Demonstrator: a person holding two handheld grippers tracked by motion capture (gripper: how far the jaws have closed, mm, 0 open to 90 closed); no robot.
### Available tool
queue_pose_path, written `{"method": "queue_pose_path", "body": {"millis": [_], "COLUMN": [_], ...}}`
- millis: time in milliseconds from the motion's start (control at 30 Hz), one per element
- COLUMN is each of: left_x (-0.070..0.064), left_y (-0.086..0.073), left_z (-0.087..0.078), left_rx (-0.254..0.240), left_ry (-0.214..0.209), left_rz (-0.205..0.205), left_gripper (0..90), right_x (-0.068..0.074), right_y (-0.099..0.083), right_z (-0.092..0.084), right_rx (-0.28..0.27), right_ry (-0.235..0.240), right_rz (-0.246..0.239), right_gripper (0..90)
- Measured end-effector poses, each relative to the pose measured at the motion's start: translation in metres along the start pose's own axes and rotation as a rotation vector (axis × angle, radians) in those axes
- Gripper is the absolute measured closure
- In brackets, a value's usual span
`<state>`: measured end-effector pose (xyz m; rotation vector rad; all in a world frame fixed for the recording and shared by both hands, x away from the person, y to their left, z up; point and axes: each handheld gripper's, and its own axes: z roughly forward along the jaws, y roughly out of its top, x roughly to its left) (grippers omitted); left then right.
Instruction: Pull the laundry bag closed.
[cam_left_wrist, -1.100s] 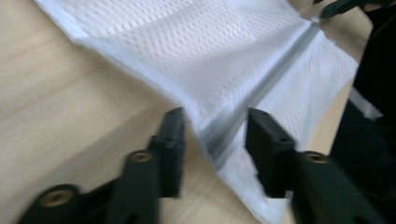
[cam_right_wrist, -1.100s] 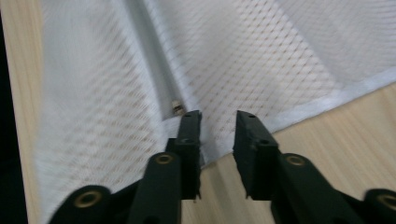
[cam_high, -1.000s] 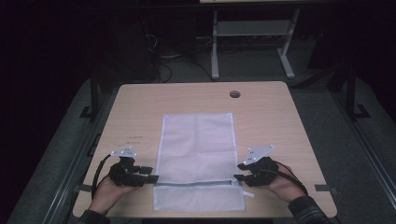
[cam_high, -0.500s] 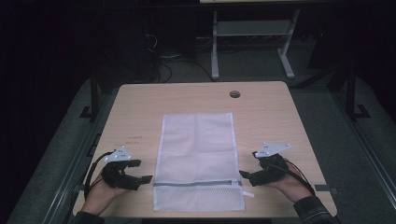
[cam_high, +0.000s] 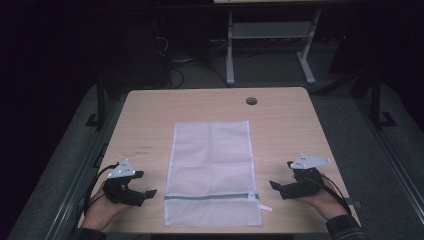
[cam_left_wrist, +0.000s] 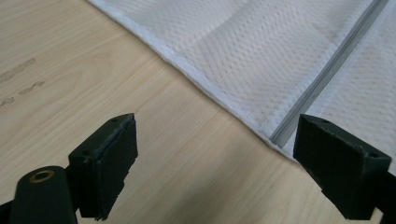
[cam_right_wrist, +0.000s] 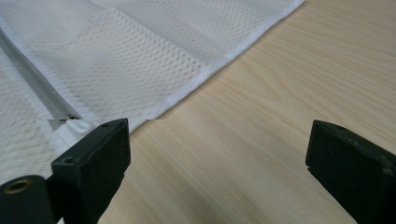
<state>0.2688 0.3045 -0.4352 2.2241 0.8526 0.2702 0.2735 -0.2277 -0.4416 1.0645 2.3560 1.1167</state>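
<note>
1 mesh bag (cam_high: 212, 172), 2 grippers, 1 table (cam_high: 280, 125).

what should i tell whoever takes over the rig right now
Left gripper: open, nothing in it, just left of the bag; jaws have just been opening.
Right gripper: open, empty, just right of the bag; jaws have just been opening too.
Mesh bag: flat mid-table, zipper near the person's edge, looks zipped.
Done: bag laid out flat and let go.
Left: cannot tell from here; if anything, a check of the zipper.
</note>
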Motion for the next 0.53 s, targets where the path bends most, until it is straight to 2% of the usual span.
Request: {"method": "queue_pose_path", "body": {"millis": [133, 533], "left_x": [0.0019, 0.0047], "left_y": [-0.0024, -0.003], "left_z": [0.0015, 0.0013], "left_rx": [0.013, 0.008], "left_ry": [0.007, 0.023], "left_rz": [-0.002, 0.002], "left_gripper": [12.6, 12.6], "right_x": [-0.0034, -0.006], "right_y": [-0.0019, -0.0032], "right_z": [0.0024, 0.0028], "right_rx": [0.002, -0.002], "right_ry": [-0.013, -0.015], "right_rz": [-0.005, -0.01], "right_gripper": [6.0, 6.0]}}
